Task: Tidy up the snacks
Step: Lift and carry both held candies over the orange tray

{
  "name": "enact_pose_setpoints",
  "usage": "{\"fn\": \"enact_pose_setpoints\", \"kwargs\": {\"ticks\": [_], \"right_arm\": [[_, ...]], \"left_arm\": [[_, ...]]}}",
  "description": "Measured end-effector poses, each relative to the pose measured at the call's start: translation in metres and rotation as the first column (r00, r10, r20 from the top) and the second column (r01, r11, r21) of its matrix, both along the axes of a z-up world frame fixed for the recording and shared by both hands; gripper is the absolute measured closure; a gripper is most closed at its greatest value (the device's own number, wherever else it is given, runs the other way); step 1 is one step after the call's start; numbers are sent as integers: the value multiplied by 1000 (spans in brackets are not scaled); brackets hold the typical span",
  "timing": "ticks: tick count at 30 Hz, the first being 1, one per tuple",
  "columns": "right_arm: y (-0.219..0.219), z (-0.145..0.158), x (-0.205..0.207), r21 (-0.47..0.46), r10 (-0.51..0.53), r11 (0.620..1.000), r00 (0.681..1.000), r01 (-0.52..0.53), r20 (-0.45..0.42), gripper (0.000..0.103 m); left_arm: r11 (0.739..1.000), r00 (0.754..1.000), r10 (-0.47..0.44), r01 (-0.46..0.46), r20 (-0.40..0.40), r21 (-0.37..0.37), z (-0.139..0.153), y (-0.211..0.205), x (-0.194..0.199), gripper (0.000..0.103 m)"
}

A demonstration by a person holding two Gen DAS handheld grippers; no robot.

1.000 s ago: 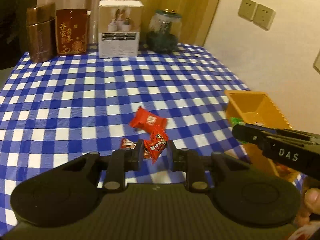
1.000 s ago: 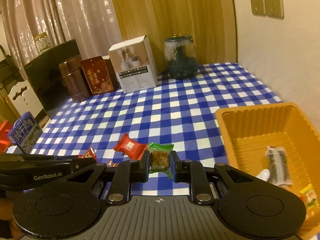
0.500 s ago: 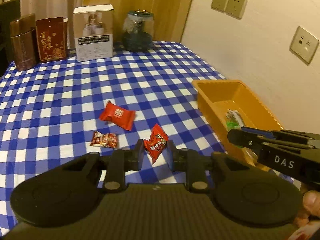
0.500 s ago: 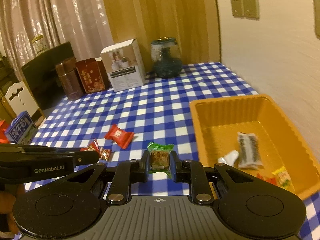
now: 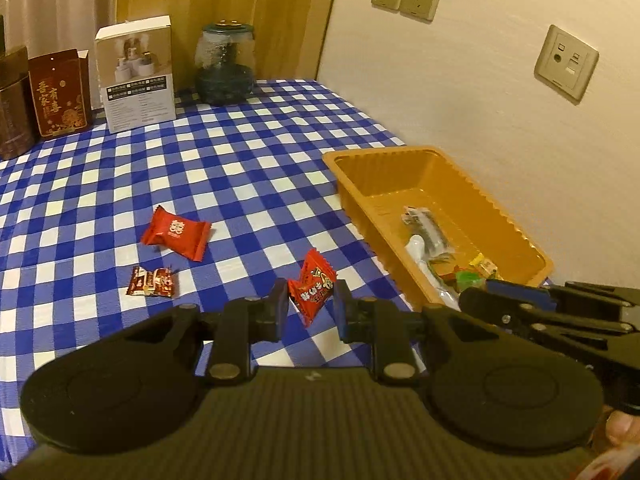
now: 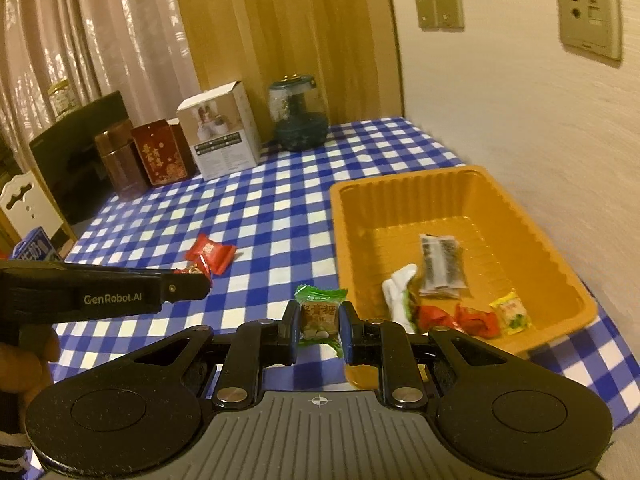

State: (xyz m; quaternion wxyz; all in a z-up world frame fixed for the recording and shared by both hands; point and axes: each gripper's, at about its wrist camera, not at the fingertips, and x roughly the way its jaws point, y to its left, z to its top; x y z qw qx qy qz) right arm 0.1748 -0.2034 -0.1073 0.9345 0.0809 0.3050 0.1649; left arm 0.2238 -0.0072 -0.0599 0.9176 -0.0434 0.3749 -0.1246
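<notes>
My left gripper (image 5: 311,305) is shut on a red candy packet (image 5: 314,288), held above the checked cloth left of the orange tray (image 5: 436,156). My right gripper (image 6: 319,326) is shut on a green-wrapped candy (image 6: 318,312), held just left of the tray's (image 6: 404,178) near corner. The tray holds several wrapped snacks, among them a dark bar (image 6: 440,264). A red packet (image 5: 176,233) and a small brown packet (image 5: 152,282) lie on the cloth. The right gripper's side shows in the left wrist view (image 5: 560,320), and the left gripper's side in the right wrist view (image 6: 100,292).
At the table's far edge stand a white box (image 5: 138,74), a red box (image 5: 60,92), a brown tin (image 5: 12,108) and a glass jar (image 5: 226,68). The wall runs close along the tray's right side. A blue carton (image 6: 34,246) sits off the table's left.
Both grippers have moved right toward the orange tray, each still holding its candy. The tray is now fuller in both views.
</notes>
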Motion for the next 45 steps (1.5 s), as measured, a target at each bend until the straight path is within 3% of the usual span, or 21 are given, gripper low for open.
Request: {"fn": "enact_pose_setpoints", "kwargs": {"ticks": [28,45], "right_arm": [[-45,1,0,9,-149,989,989,149,16,82],[-90,-4,15,6,-264,965,964,264,15,82]], "left_arm": [[992,991,-129,129,19,4,7,-58,10,82],[976,976,-216,216,19,1,4,-108,35,82]]}}
